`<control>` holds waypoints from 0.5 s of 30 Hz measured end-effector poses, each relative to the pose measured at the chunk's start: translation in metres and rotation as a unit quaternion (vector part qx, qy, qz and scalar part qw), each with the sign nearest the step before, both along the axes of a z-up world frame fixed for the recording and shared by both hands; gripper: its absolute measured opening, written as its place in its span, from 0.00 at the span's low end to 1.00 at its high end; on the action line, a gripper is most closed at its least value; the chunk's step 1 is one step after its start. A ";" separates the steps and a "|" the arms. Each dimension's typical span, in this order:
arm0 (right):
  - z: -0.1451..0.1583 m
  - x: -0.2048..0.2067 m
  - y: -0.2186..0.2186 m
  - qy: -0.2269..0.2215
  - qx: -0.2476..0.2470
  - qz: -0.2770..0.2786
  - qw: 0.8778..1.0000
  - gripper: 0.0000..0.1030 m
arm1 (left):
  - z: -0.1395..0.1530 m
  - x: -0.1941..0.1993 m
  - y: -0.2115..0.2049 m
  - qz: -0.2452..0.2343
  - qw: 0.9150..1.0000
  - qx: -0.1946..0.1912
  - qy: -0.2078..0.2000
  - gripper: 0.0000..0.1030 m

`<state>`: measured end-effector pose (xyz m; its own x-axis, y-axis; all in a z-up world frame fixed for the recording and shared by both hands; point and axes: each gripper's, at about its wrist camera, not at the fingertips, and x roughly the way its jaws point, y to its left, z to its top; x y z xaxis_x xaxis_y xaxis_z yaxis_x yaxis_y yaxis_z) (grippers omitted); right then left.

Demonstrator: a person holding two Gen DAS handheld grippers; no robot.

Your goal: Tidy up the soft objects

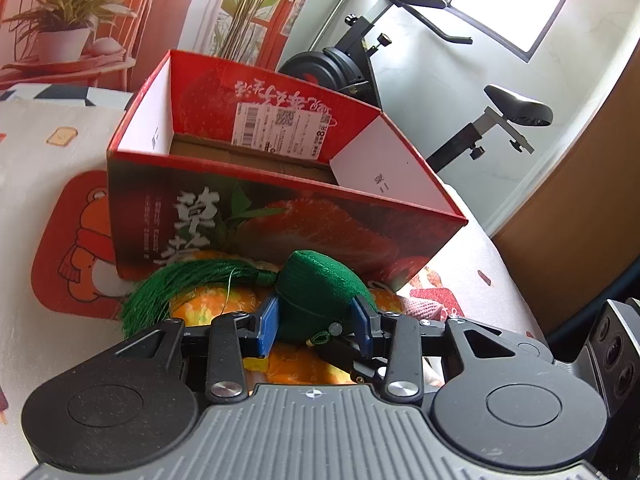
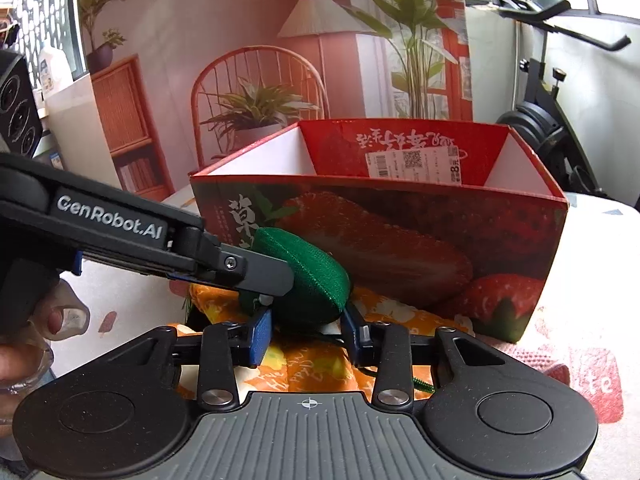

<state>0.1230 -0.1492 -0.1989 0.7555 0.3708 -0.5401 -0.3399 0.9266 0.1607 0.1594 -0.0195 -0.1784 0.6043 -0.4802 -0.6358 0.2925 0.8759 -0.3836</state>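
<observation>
A green stuffed pouch (image 1: pixel 320 296) with a green tassel (image 1: pixel 180 284) sits between the blue pads of my left gripper (image 1: pixel 316 320), which is shut on it. In the right wrist view the same pouch (image 2: pixel 308 280) is also between the pads of my right gripper (image 2: pixel 308 330); the left gripper's arm (image 2: pixel 160 248) reaches in from the left onto it. Under the pouch lies an orange patterned soft item (image 1: pixel 304 364), also seen in the right wrist view (image 2: pixel 312 360). Just behind stands an open red strawberry box (image 1: pixel 280 208), (image 2: pixel 400 240).
The box stands on a table with a light printed cloth (image 1: pixel 48 168) and a red bear mat (image 1: pixel 76 248). An exercise bike (image 1: pixel 400 56) stands behind the table to the right. A backdrop with a chair and plants (image 2: pixel 256 100) is behind.
</observation>
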 end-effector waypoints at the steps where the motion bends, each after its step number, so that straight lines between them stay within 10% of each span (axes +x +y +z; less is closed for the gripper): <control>1: 0.003 -0.001 0.000 -0.005 -0.001 0.001 1.000 0.33 | 0.003 0.000 0.000 -0.001 1.000 -0.001 -0.005 0.40; 15: 0.076 -0.008 -0.012 -0.106 0.002 0.016 0.994 0.33 | 0.082 -0.008 0.001 -0.015 0.995 -0.030 -0.095 0.40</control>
